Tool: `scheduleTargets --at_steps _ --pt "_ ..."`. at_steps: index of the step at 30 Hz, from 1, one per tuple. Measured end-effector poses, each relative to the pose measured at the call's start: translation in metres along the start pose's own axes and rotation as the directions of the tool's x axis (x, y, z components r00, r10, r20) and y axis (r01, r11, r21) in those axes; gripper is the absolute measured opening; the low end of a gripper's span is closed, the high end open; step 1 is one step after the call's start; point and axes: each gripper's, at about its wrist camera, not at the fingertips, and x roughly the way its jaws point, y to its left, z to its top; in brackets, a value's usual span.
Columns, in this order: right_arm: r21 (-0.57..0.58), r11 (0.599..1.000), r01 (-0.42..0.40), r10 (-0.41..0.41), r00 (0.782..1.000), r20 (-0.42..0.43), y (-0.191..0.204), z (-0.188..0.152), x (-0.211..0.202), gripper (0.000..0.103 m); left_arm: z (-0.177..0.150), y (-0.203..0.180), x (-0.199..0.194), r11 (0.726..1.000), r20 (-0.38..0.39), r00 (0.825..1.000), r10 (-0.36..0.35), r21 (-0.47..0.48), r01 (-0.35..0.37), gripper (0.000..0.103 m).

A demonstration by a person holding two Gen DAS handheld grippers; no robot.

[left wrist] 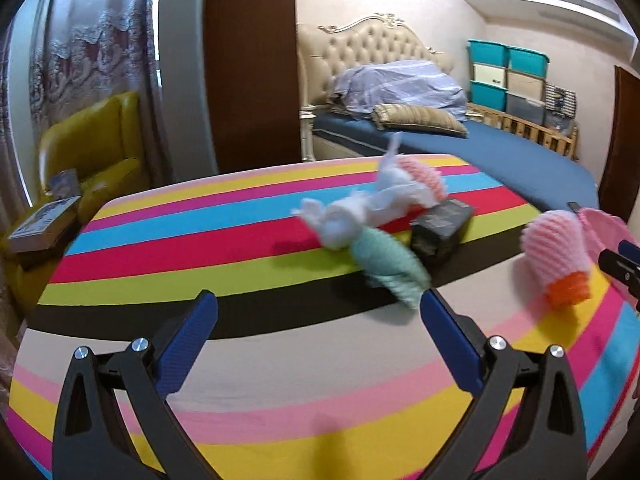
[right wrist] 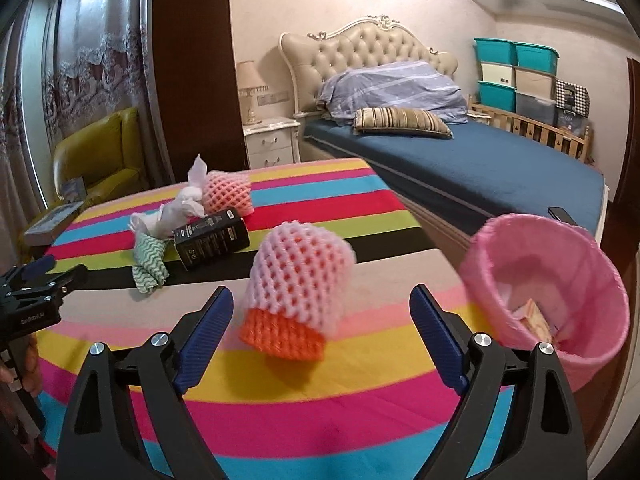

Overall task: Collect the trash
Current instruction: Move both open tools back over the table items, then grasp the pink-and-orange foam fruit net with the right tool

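Pink-and-orange foam net [right wrist: 298, 292]: on striped worktop [right wrist: 360, 412], just ahead of right gripper [right wrist: 322, 332], fingers spread wide, empty. Pink bin [right wrist: 560, 280]: beside it at worktop edge. Tissue [right wrist: 176, 212], green cloth [right wrist: 150, 260], black box [right wrist: 212, 240], second pink net [right wrist: 228, 192]: clustered farther back. Left gripper [left wrist: 320, 340]: fingers apart, empty.

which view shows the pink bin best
The right wrist view: the pink bin sits whole at the table's right edge, tilted so its mouth and the scraps inside show. The left wrist view catches only a sliver of its rim at the frame's right edge, behind the pink foam net.
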Motion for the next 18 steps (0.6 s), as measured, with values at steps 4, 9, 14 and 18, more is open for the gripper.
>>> scheduleTargets --at_steps 4,9,14,18 --pt "0.027 1.0 0.002 -0.001 1.0 -0.026 0.007 0.005 0.018 0.085 -0.001 0.011 0.004 0.998 -0.017 0.998 -0.055 -0.026 0.054 0.098" --pt "0.057 0.998 0.035 -0.033 0.999 -0.034 0.01 0.014 0.034 0.085 -0.001 0.01 0.012 0.996 -0.066 0.994 -0.09 -0.029 0.088 0.098" --pt "0.075 0.995 0.061 -0.054 0.995 -0.084 0.01 0.015 0.054 0.085 -0.001 0.004 0.021 0.994 -0.109 0.988 -0.106 -0.024 0.104 0.098" --pt "0.066 0.995 0.07 -0.062 0.991 -0.12 0.013 0.016 0.063 0.085 -0.002 0.011 0.027 0.99 -0.133 0.983 -0.13 -0.067 0.122 0.098"
